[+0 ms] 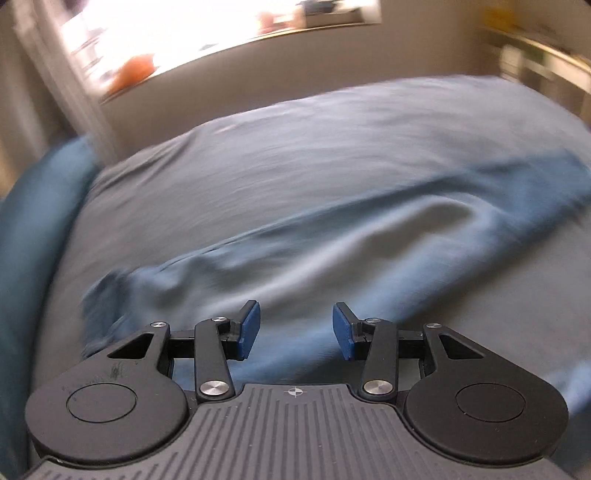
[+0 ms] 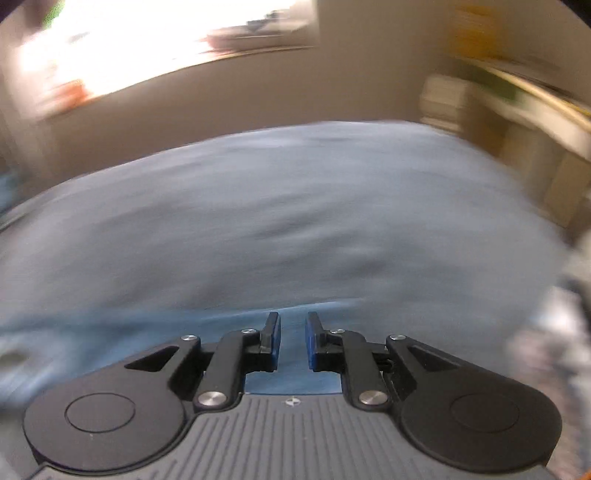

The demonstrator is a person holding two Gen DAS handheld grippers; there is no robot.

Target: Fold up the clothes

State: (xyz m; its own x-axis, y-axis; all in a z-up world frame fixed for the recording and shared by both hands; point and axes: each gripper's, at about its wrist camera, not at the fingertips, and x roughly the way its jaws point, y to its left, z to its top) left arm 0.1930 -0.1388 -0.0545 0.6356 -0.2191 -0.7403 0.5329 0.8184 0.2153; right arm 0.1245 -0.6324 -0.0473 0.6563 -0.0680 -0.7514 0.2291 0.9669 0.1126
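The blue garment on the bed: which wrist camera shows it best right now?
The left wrist view: the blue garment stretches across the grey bedcover, its folds readable despite blur. The right wrist view shows only a blurred blue strip around its gripper's fingertips.

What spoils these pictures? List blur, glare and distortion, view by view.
Left wrist view: the window is blown out white, the garment is smeared by motion blur, the fisheye bends the bed edge; only the left tool is sharp. Right wrist view: heavier blur everywhere, the same glare up top, the right tool crisp.
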